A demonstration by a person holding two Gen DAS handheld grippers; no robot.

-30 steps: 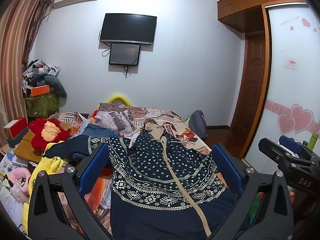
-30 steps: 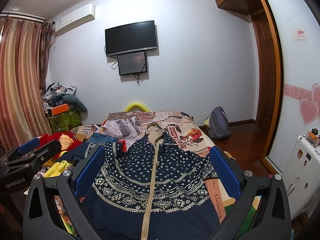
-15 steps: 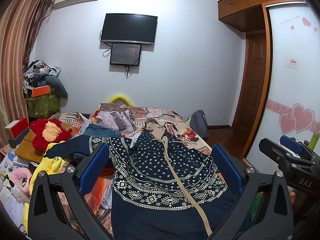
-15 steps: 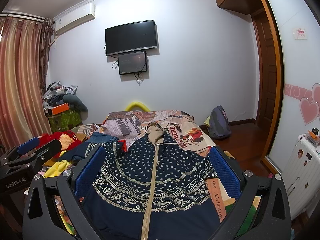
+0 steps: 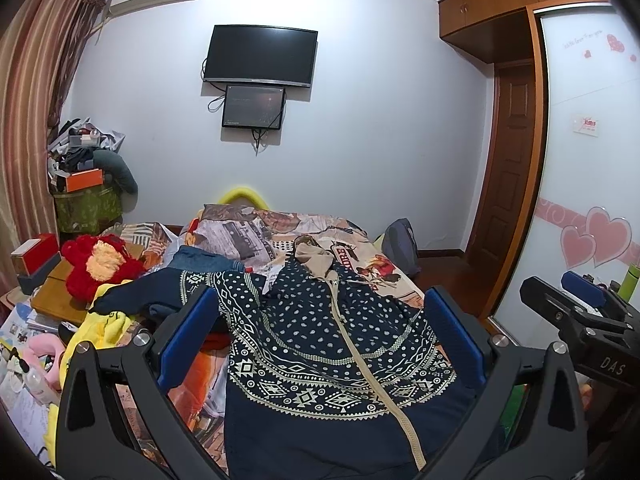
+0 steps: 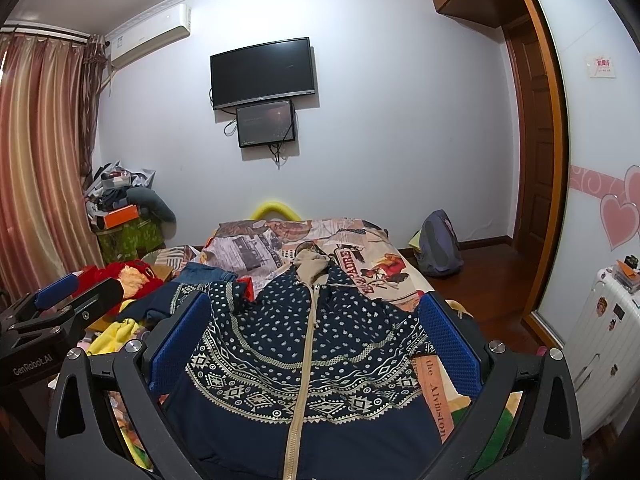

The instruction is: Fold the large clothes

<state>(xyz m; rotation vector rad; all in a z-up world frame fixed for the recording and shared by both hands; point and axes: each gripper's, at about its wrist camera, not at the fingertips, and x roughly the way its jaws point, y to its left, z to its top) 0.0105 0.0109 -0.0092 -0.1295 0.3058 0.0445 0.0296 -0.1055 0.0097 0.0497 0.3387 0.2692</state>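
A large navy hooded jacket with white dots, a patterned band and a beige zip lies spread flat on the bed, beige hood at the far end. One sleeve stretches left over other clothes. My left gripper hovers open above the jacket's lower half, blue pads wide apart with nothing between them. My right gripper is likewise open over the jacket. The right gripper also shows at the right edge of the left wrist view, and the left gripper at the left edge of the right wrist view.
The bed has a printed quilt. Left of it lie a red plush toy, yellow cloth, jeans and a cluttered pile. A backpack sits on the wooden floor, a white suitcase at right.
Both views have shifted very slightly; the jacket lies as before and both grippers stay open above it.
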